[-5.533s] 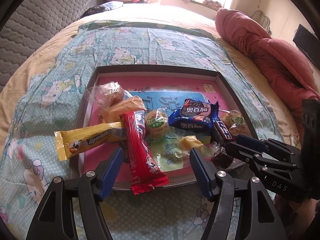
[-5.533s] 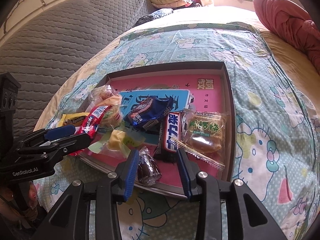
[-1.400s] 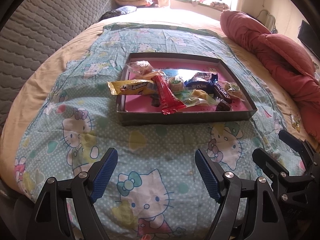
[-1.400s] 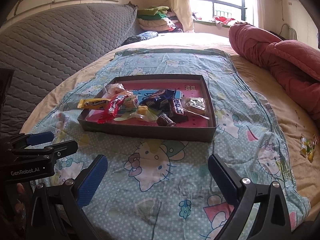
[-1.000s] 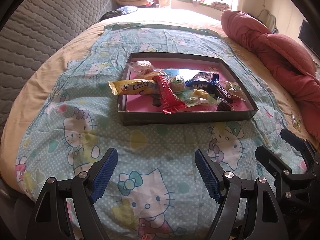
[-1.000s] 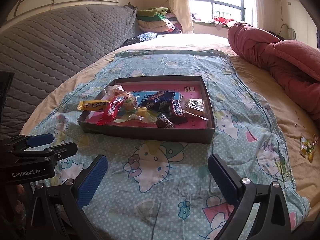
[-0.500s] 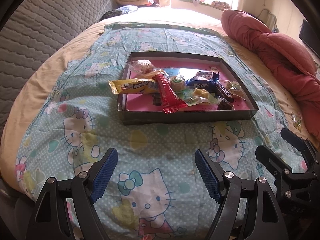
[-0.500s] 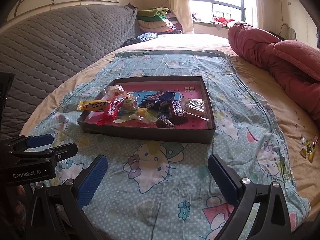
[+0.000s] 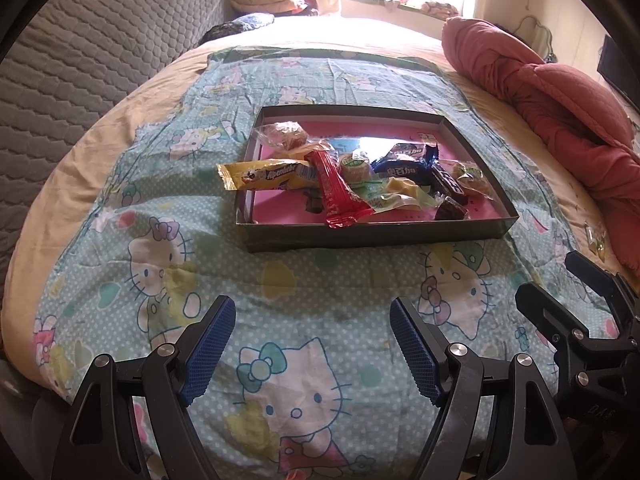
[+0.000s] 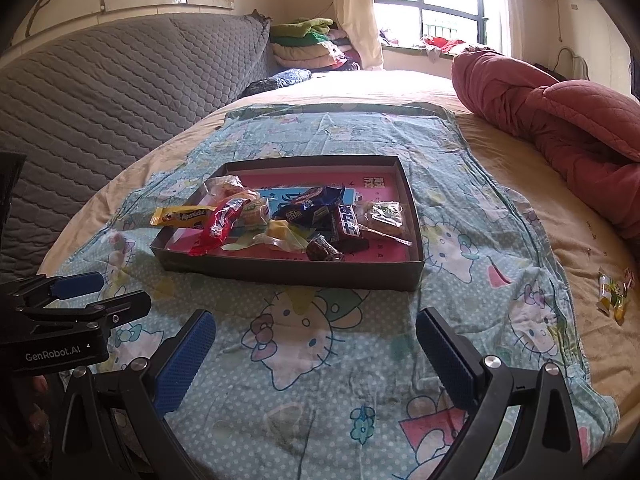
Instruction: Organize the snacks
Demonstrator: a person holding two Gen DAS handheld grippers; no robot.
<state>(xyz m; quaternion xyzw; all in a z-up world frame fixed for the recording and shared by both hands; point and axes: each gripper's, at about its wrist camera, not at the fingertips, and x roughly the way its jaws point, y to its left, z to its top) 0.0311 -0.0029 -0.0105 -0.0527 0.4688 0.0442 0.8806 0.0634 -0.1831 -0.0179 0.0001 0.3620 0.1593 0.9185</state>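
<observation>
Nearest the cameras, the left gripper (image 9: 312,344) fills the bottom of the left wrist view with its jaws spread and nothing between them. The right gripper (image 10: 316,360) occupies the bottom of the right wrist view, jaws likewise spread wide and empty. Both hang over the patterned sheet (image 10: 304,360), well apart from the tray (image 10: 288,274).

The tray sits in the centre of both views, its near wall running left to right across the frame. The snacks lie in a loose, overlapping pile inside it. The yellow bar (image 9: 266,174) has its long axis across the frame, and its left end overhangs the tray's left wall. The red stick (image 9: 334,192) runs from the upper middle of the pile down toward the near wall. The blue packet (image 9: 406,164) and the dark bar (image 9: 448,180) lie to the right of centre.

Judged step: standby outside the tray; sorting appears incomplete or paused. The next move calls for a forward reach over the near wall, with the jaws set across a wrapper's short axis.

A stray candy (image 10: 612,292) lies at the right edge, off the sheet.
</observation>
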